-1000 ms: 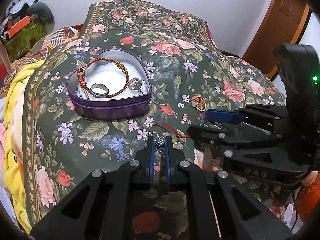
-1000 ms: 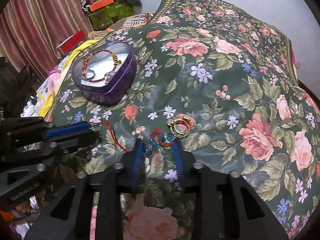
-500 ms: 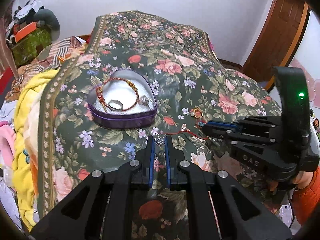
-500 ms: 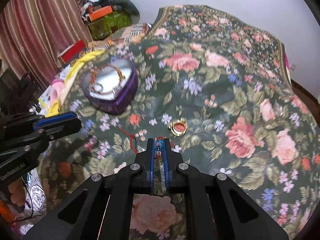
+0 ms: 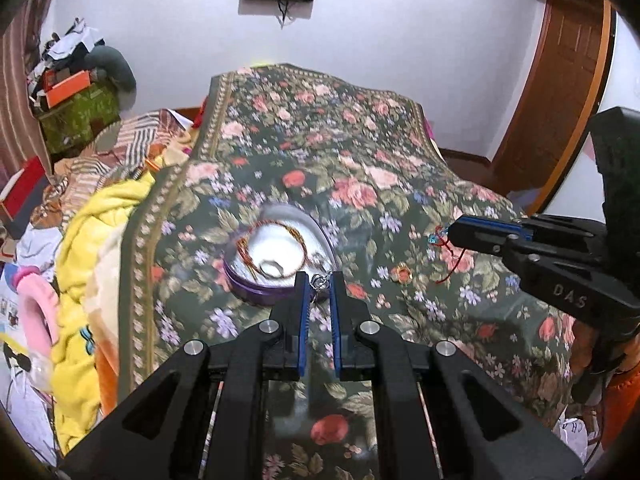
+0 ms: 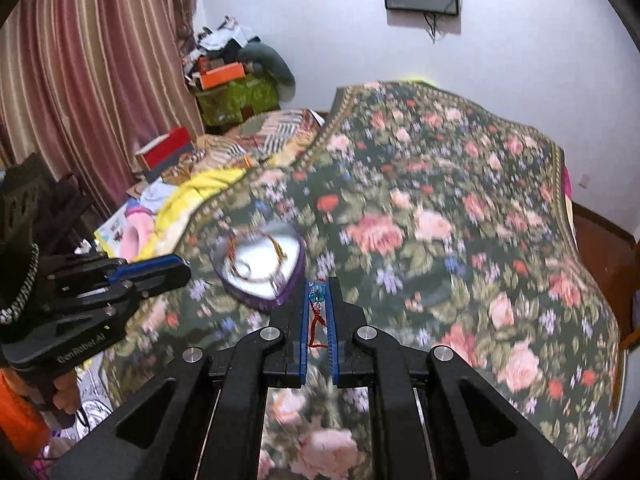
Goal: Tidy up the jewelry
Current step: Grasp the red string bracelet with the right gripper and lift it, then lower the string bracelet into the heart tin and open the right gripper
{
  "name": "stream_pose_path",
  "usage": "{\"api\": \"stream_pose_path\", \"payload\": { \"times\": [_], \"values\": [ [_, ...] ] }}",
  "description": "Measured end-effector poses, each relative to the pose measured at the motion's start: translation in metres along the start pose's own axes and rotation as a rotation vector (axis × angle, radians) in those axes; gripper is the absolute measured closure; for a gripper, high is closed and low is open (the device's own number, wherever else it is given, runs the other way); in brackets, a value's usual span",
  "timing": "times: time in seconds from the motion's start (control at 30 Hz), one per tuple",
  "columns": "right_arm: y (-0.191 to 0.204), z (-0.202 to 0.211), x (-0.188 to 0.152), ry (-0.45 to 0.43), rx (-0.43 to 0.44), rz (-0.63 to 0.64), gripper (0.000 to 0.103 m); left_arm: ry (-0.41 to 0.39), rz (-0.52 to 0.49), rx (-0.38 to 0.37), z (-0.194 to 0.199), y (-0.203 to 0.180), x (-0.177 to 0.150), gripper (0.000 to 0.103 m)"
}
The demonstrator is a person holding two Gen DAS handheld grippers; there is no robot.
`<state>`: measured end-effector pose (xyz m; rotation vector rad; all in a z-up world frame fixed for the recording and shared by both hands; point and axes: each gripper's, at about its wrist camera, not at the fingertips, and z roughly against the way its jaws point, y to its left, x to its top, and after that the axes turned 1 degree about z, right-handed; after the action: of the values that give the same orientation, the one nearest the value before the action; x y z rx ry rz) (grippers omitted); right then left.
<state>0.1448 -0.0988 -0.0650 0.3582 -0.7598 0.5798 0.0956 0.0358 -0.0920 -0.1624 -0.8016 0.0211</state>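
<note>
**Both claws lifted over the bed, each gripping jewelry**

The left claw is clenched on a small silver charm. The right claw pinches a red cord bracelet with a blue bead. The purple heart-shaped tin sits on the floral bedspread, holding a braided bracelet. A gold ring lies just beside the tin

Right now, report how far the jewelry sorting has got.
Done: the heart tin already holds a braided bracelet and a ring. In hand: the left gripper pinches a silver charm; the right gripper pinches the red cord's blue bead. Left: gold rings lie on the floral bedspread.
</note>
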Motion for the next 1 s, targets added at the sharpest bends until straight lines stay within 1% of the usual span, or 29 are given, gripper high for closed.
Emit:
{"api": "stream_pose_path", "payload": {
  "times": [0.23,0.43,0.7,1.0],
  "values": [
    [0.018,0.000,0.031,-0.067,0.041,0.030,0.096,-0.056,0.007,0.027,0.010,0.015,0.018,0.095],
    [0.032,-0.016,0.044,-0.076,0.079,0.050,0.096,-0.079,0.034,0.034,0.012,0.033,0.029,0.095],
    [0.040,-0.055,0.044,-0.020,0.124,0.051,0.096,-0.079,0.060,0.032,0.000,0.051,0.036,0.095],
    [0.030,-0.098,0.028,0.088,0.140,0.022,0.096,-0.030,0.064,0.006,-0.031,0.056,0.034,0.095]
  ]
}}
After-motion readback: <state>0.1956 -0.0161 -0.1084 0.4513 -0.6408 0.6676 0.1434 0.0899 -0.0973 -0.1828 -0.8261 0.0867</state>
